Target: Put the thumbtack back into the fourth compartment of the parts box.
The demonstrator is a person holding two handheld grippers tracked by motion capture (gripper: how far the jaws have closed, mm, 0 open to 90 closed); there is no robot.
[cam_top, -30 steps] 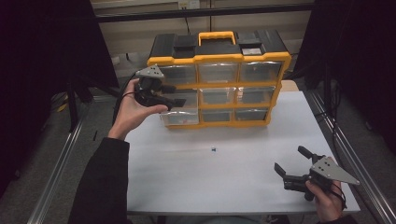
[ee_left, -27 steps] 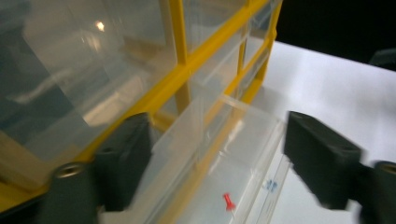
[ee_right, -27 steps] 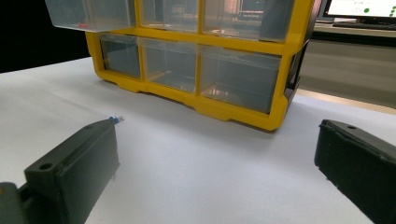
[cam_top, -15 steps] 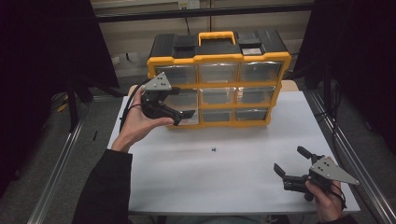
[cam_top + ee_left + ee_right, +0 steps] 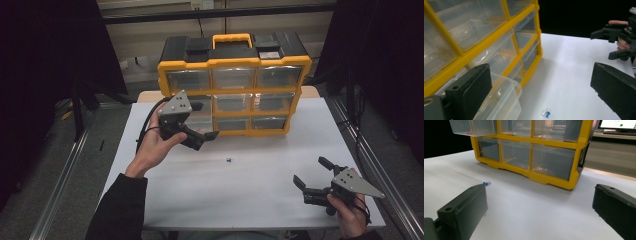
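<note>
— Yellow plastic drawer cabinet (image 5: 234, 85) from above; the left gripper (image 5: 200, 125) hangs spread before it, the right gripper (image 5: 312, 175) gapes nearer.

— Its own camera?

— A tiny blue part (image 5: 546, 113) lies beside a pulled-out clear plastic drawer (image 5: 501, 100).

— The right's?

— Jaws apart, empty.
</note>
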